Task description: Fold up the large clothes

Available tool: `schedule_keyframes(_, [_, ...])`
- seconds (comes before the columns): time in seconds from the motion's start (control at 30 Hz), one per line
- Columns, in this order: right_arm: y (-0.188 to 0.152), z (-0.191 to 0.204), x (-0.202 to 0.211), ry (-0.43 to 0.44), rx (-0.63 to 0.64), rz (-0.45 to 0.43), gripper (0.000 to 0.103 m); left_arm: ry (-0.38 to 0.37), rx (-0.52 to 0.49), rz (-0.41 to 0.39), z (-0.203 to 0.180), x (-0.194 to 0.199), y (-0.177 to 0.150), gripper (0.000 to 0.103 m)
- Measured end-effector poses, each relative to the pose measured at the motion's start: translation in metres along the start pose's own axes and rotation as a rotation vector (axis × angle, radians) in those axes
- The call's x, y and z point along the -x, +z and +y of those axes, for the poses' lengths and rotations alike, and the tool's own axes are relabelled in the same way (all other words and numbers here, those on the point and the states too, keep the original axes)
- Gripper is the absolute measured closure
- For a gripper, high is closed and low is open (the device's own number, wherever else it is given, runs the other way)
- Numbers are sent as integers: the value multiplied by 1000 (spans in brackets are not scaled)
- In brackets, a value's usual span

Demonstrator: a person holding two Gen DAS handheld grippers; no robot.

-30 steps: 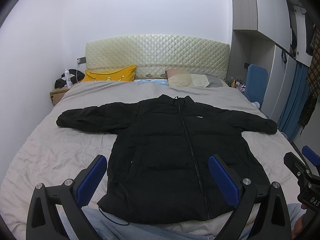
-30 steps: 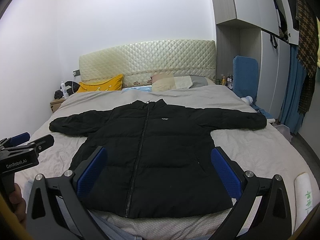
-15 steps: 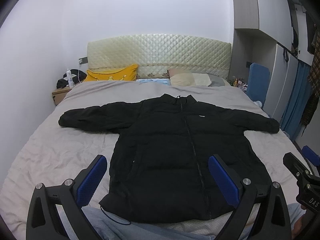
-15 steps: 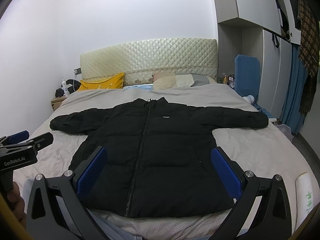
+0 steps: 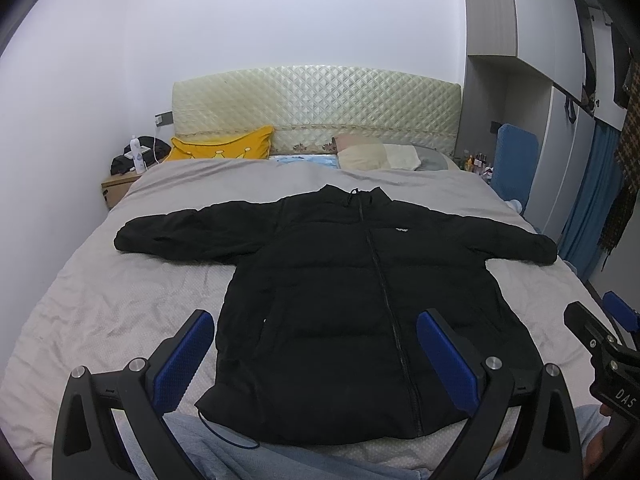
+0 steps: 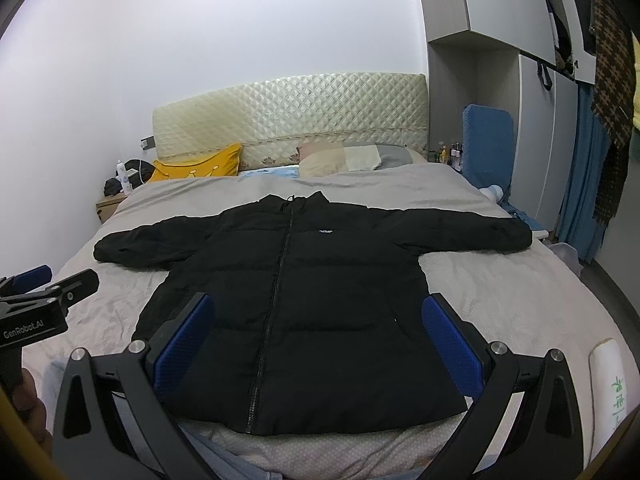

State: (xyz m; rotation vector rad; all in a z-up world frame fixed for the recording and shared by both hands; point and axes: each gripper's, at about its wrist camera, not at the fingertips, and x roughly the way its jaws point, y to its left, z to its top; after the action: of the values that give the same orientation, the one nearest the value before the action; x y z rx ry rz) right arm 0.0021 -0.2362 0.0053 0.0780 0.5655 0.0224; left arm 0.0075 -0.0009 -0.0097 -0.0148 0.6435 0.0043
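Blue pads sit on the black fingers of both tongs, close to the cameras. The left tongs (image 5: 316, 354) have their fingers wide apart and hold nothing. The right tongs (image 6: 316, 344) are also spread wide and hold nothing. Both hang above the near edge of the bed (image 5: 92, 320), just over the bottom hem of the jacket (image 5: 352, 304). From the left camera, the right tongs show at the right edge; from the right camera, the left tongs show at the left edge, with a bit of a hand (image 6: 28, 408) under them.

Next comes the black puffy jacket. It lies flat on the grey sheet, front side up, zipped shut. Its hem points to the cameras and its collar points to the far end. Both sleeves stretch straight out to the sides. A small white label (image 6: 325, 231) is on the chest. A thin cord (image 5: 224, 436) loops out by the hem on the left.

A white packet (image 6: 612, 384) lies at the near right corner of the bed.

Farther back are a yellow pillow (image 5: 224, 149) and a pale pillow (image 5: 376, 157) against the quilted headboard (image 5: 316, 108). A small wooden nightstand (image 5: 118, 186) with a bottle (image 5: 137, 156) stands to the left. Tall closets (image 6: 520, 80) and a blue curtain (image 5: 592, 208) are on the right.
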Motion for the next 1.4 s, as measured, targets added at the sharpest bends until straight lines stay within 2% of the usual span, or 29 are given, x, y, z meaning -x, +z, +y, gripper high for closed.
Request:
schedule_keyframes(0.17, [-1, -1, 0, 0, -2, 5, 0, -3, 9, 6, 2, -2, 0, 1])
schedule_keyframes(0.33, [1, -4, 0, 73, -21, 2, 0, 1, -3, 8, -1, -3, 2, 1])
schedule_keyframes(0.57, [8, -9, -4, 59, -35, 2, 0, -29, 5, 12, -6, -3, 8, 1])
schedule_keyframes(0.73, [22, -10, -8, 49, -32, -15, 0, -11, -9, -14, -10, 2, 23, 1])
schedule_keyframes(0.97, [42, -13, -12, 45, -32, -29, 0, -39, -11, -32, -11, 4, 55, 1])
schedule_keyframes(1.13, [58, -15, -11, 19, -19, -48, 0, -80, -7, -47, -10, 3, 77, 1])
schedule_keyframes(1.4, [92, -20, -4, -25, 5, -101, 0, -96, -11, -82, -10, -4, 112, 1])
